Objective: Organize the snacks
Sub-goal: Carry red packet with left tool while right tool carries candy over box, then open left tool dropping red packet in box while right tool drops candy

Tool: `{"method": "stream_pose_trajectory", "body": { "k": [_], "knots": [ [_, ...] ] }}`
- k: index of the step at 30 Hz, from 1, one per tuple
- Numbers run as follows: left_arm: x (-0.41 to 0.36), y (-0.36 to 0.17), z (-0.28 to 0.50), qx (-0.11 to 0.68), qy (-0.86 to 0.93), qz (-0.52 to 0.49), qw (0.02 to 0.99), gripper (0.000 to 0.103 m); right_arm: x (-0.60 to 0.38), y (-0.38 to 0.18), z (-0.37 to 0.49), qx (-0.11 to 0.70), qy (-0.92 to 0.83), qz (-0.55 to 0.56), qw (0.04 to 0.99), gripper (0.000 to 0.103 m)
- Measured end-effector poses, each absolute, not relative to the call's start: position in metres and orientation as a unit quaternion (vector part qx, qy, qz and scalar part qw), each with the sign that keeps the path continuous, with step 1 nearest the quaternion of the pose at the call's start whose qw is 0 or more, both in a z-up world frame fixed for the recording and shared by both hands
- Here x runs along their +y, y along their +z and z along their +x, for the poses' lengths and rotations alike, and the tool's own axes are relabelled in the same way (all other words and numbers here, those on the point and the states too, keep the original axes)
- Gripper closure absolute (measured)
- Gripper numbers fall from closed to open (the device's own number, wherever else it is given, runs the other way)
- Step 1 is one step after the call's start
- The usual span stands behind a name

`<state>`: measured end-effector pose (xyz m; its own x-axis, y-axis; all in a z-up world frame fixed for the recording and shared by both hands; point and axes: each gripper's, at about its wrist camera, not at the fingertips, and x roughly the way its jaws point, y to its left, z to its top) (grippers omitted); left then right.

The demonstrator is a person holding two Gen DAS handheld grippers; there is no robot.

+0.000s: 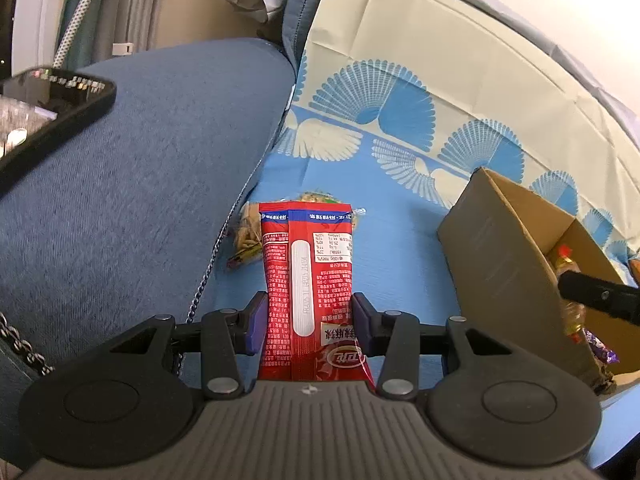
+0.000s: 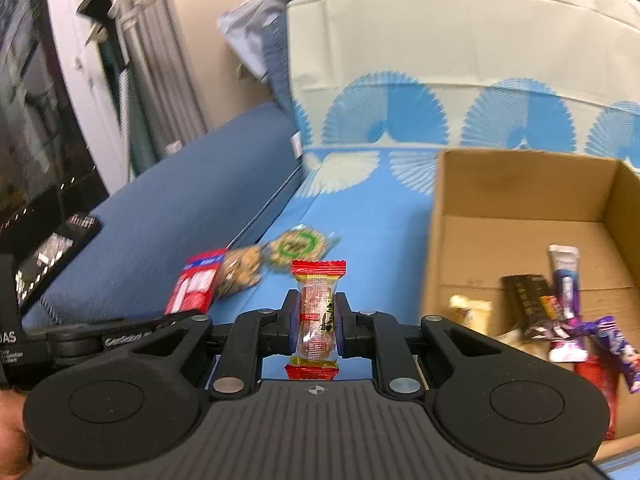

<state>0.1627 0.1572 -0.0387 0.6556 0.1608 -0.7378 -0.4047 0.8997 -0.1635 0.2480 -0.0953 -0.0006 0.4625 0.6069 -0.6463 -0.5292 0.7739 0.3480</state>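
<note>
My left gripper (image 1: 310, 320) is shut on a red snack packet (image 1: 308, 272) and holds it upright above the blue patterned sheet (image 1: 400, 240). In the right wrist view the same red packet (image 2: 196, 284) shows at the left. My right gripper (image 2: 317, 320) is shut on a small clear snack bar with red ends (image 2: 318, 312), left of the open cardboard box (image 2: 520, 200). The box holds several wrapped snacks (image 2: 532, 308). A round cracker pack (image 2: 298, 246) and a peanut bag (image 2: 240, 270) lie on the sheet beyond both grippers.
A blue cushion (image 1: 140, 160) fills the left side. A black phone (image 1: 44, 108) lies on its left edge. The box wall (image 1: 492, 264) stands at the right of the left gripper, with the right gripper's finger (image 1: 596, 296) over it. A cream backrest (image 2: 440, 40) rises behind.
</note>
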Motion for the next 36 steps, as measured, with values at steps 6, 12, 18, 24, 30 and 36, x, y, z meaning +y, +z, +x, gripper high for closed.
{"method": "stream_pose_trajectory", "body": {
  "k": [6, 12, 18, 24, 30, 36],
  "knots": [
    [0.138, -0.011, 0.187, 0.374, 0.151, -0.155, 0.902, 0.055, -0.126, 0.005, 0.265, 0.393, 0.284, 0.068, 0.872, 0.085],
    [0.099, 0.009, 0.228, 0.363, 0.115, -0.150, 0.912, 0.055, -0.165, 0.002, 0.286, 0.402, 0.198, 0.096, 0.889, 0.085],
    [0.037, 0.015, 0.275, 0.357, 0.065, -0.136, 0.922, 0.055, -0.205, -0.008, 0.303, 0.410, 0.111, 0.123, 0.897, 0.085],
    [-0.027, 0.019, 0.325, 0.352, 0.014, -0.117, 0.929, 0.055, -0.231, -0.014, 0.310, 0.413, 0.065, 0.145, 0.897, 0.085],
    [-0.071, 0.022, 0.355, 0.351, -0.024, -0.109, 0.930, 0.050, -0.251, -0.016, 0.314, 0.414, 0.042, 0.153, 0.896, 0.085],
    [-0.089, 0.028, 0.351, 0.338, -0.047, -0.089, 0.936, 0.038, -0.260, -0.018, 0.314, 0.418, 0.030, 0.158, 0.894, 0.071]
  ]
}}
